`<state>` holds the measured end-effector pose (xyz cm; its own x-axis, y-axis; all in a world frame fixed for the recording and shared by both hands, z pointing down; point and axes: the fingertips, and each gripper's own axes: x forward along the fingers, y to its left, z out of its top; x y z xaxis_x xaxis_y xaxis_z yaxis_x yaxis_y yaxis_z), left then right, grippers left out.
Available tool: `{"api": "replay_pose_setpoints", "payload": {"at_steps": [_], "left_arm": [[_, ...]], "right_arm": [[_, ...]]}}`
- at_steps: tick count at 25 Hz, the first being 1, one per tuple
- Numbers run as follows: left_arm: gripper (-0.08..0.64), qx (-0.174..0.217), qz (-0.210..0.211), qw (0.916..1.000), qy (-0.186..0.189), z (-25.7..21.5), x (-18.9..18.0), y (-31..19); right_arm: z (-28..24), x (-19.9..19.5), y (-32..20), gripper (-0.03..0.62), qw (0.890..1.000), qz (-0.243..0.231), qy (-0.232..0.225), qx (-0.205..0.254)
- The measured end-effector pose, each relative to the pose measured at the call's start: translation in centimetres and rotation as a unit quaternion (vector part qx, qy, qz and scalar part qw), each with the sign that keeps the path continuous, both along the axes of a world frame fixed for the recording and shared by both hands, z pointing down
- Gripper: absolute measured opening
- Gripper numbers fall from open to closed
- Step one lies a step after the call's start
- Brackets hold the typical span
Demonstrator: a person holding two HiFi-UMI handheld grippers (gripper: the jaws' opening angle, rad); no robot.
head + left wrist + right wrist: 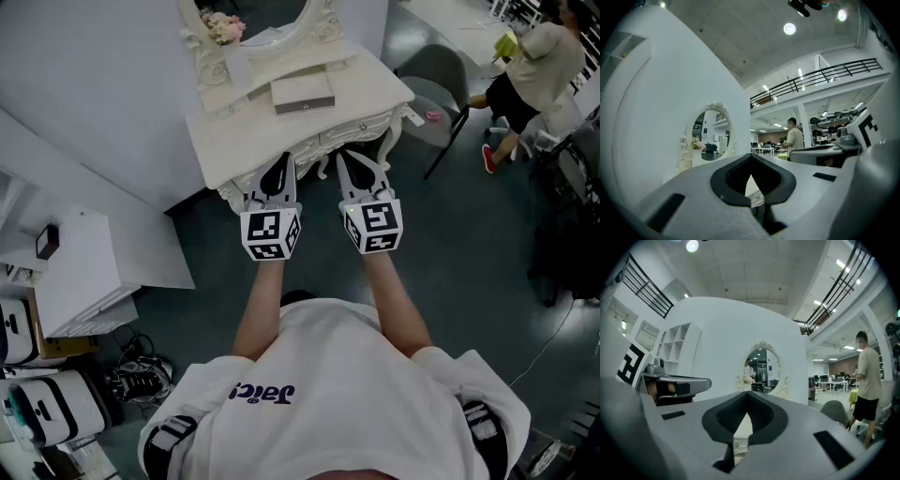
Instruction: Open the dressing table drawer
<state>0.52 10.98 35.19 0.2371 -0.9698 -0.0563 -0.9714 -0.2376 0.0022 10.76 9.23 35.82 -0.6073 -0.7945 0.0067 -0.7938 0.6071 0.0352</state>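
The white dressing table (244,141) stands against the wall ahead of me, with an oval mirror (281,23) on top. Its carved drawer front (352,131) faces me and looks closed. In the left gripper view a small drawer knob (757,199) shows between the jaws. Another knob (736,444) appears in the right gripper view. My left gripper (278,161) is held level just before the table's front edge, jaws together and empty. Beside it, my right gripper (349,155) is also shut on nothing, close to the drawer front.
A flat white box (302,92) and a vase of flowers (223,33) sit on the tabletop. A grey chair (436,80) stands right of the table, and a person (534,66) beyond it. A white cabinet (80,272) and cluttered gear (56,403) are at left.
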Motion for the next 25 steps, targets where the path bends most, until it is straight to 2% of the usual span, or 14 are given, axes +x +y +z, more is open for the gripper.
{"api": "replay_pose_setpoints", "payload": {"at_steps": [5,11,16,25], "left_arm": [[0.014,-0.01,0.011,0.9998,0.009,1.2,1.2,-1.4],[0.014,-0.033,0.023,0.999,0.017,3.6,0.2,-5.2],[0.014,-0.031,0.036,0.9984,0.031,4.9,-2.9,-11.5],[0.014,-0.022,0.069,0.9969,0.03,6.3,-9.4,-23.0]], "right_arm": [[1.4,0.7,-1.8,0.009,1.0,0.001,-0.005,-0.019],[3.7,-0.8,-5.1,0.009,0.999,0.004,-0.006,-0.044],[5.5,-3.4,-10.9,0.009,0.997,0.014,-0.016,-0.068],[7.7,-9.1,-23.0,0.011,0.994,0.06,0.002,-0.091]]}}
